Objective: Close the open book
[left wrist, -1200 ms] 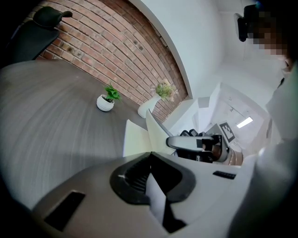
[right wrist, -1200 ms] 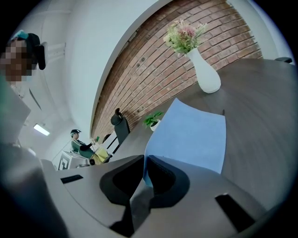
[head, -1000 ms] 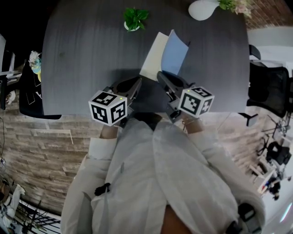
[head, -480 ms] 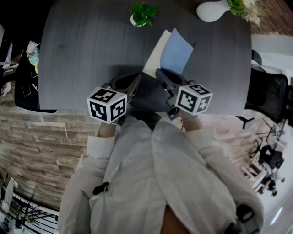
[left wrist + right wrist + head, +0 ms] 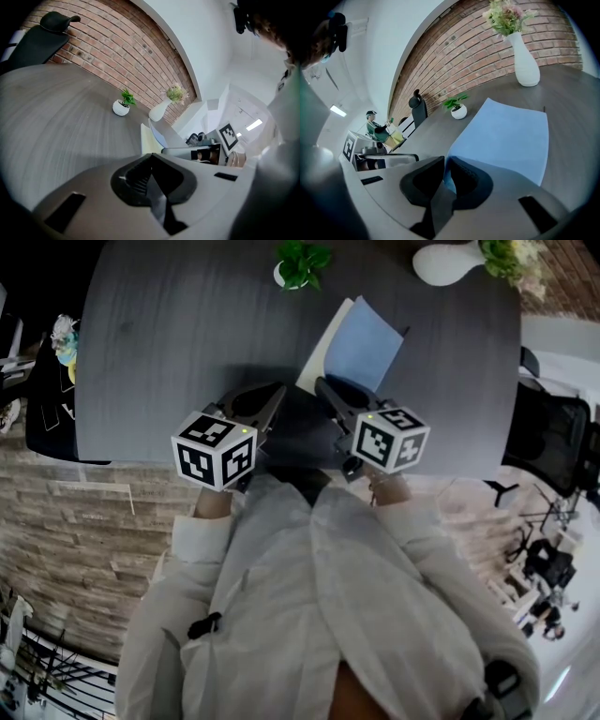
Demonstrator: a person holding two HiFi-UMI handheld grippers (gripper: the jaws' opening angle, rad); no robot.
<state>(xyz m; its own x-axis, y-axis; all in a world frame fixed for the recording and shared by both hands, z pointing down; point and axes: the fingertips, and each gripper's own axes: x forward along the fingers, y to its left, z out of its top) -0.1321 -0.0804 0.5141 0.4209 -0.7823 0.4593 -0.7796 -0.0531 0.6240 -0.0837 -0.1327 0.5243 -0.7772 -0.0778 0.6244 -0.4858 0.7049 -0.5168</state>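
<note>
A person in a pale shirt (image 5: 309,596) leans over a dark grey counter (image 5: 169,334) with a hand-held gripper in each hand, working on an open book (image 5: 325,345) that lies towards the far right of the counter. The book's blue cover (image 5: 367,341) stands tilted up off the cream page beside it. The right hand-held gripper (image 5: 443,161) reaches in from the near side. Its jaws are drawn close on the lower corner of that cover and have just been easing slightly apart, with the blue edge filling the narrow gap between them, so the cover looks pinched. The left hand-held gripper (image 5: 150,158) hangs over the bare counter just left of the book. Its jaws are pressed together with nothing between them, and it touches neither the book nor the other tool. Each tool carries a white cube with black square markers, the left cube (image 5: 214,448) and the right cube (image 5: 389,439) both sitting over the counter's near edge. Beyond the book, at the far edge of the counter, stand a small green plant in a white pot (image 5: 300,263) and a white vase of flowers (image 5: 445,261). A brick wall rises behind them in both gripper views.
</note>
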